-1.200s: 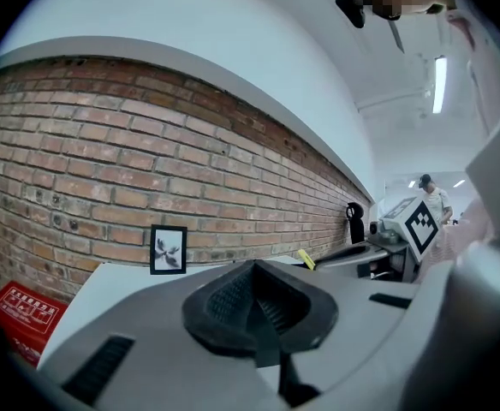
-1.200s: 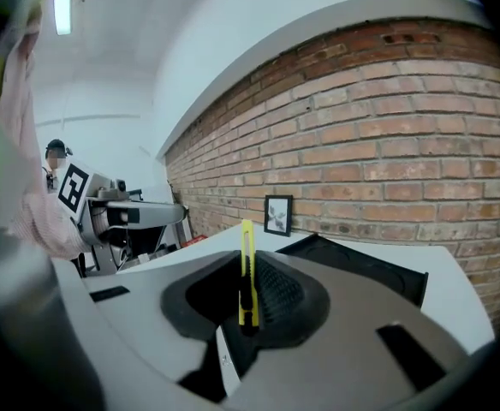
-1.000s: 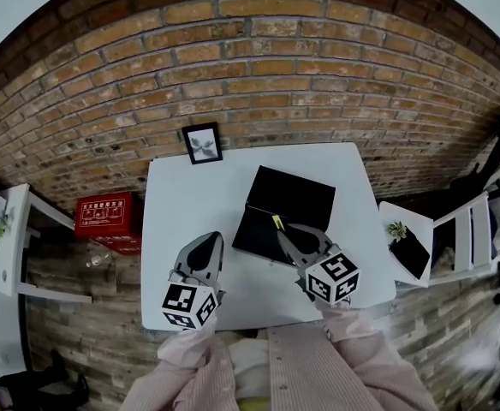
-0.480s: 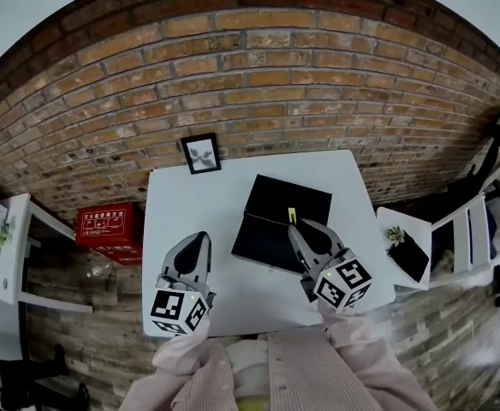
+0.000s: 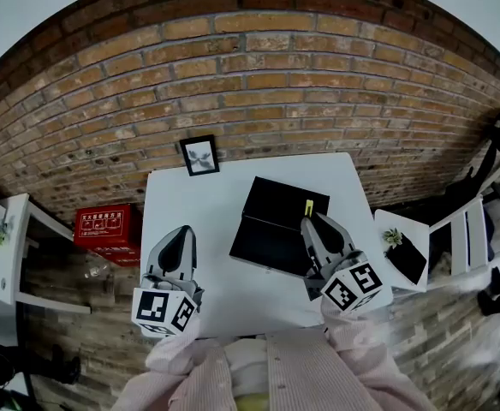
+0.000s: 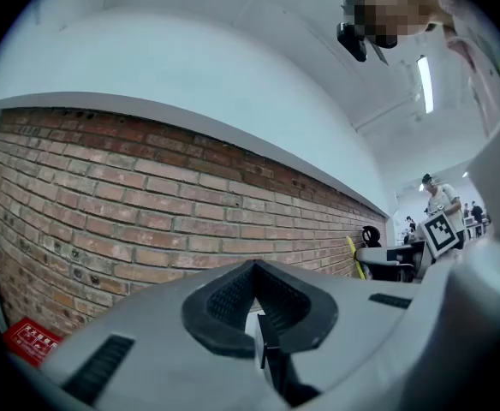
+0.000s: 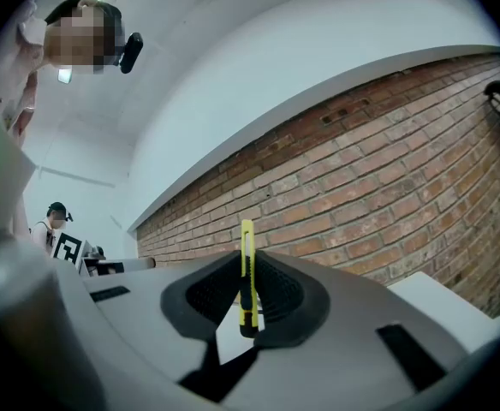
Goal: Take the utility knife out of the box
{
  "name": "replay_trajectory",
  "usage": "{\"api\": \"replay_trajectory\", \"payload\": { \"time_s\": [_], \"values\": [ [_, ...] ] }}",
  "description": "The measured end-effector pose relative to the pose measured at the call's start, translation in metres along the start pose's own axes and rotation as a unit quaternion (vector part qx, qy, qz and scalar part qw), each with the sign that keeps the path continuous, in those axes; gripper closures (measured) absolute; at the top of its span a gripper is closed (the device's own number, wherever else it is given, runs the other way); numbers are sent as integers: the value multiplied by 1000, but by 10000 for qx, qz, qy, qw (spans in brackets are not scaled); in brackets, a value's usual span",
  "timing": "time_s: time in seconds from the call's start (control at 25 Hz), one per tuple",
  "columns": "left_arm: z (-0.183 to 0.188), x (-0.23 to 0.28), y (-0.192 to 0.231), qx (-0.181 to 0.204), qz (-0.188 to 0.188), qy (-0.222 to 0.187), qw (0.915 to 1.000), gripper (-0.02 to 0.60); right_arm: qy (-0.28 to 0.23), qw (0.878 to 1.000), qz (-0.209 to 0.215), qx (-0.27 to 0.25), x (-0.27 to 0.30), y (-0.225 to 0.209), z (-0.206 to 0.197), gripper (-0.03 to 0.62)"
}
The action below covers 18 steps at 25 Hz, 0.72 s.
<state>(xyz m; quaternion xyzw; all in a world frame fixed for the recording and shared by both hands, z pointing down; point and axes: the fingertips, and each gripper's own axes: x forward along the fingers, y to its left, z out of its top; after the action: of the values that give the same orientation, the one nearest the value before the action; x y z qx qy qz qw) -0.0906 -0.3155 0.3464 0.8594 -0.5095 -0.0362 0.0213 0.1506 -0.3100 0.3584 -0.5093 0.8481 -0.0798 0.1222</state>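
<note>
**Stage of task.** The utility knife (image 7: 247, 274) is clamped between the two pads of the right gripper (image 5: 312, 222). The fingers stand narrow, closed on the knife's thin yellow body. The black box (image 5: 265, 240) lies open on the white table (image 5: 178, 202), below these fingers and to their left. No part of the knife touches it in any view. The removal itself therefore appears done. What is left, at most, is to carry the knife away from the box and set it down, should that be wanted.

**Idle hand.** The left gripper (image 5: 181, 233) is held over the table edge, well apart from the box. Its fingertips meet, and nothing lies between them.

**Orientation of the knife.** The long axis lies in the plane between the two pads, roughly along the line of the fingers. In the right gripper view the knife stands edge-on and upright. Its lower end sits back in the hollow between the fingers, and its upper end rises past the fingertips. In the head view that free end projects beyond the fingertips toward the brick wall (image 5: 258, 84). Which end carries the blade cannot be told.
</note>
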Motion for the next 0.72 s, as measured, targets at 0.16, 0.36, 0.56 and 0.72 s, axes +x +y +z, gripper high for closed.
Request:
{"api": "replay_trajectory", "payload": {
  "time_s": [0.16,0.36,0.56,0.72],
  "values": [
    [6,-1,4,77,62,-80,9999,589,-139,9998,-99,-63,-4,-4,10,542],
    [13,-3,8,88,149,-134,9998,589,-219,9995,-183,-151,-5,-7,18,542],
    [13,-2,10,91,189,-111,9997,589,-146,9994,-193,-231,-5,-7,18,543],
    [11,-2,9,93,199,-96,9997,589,-103,9993,-186,-300,-5,-7,17,543]
  ]
}}
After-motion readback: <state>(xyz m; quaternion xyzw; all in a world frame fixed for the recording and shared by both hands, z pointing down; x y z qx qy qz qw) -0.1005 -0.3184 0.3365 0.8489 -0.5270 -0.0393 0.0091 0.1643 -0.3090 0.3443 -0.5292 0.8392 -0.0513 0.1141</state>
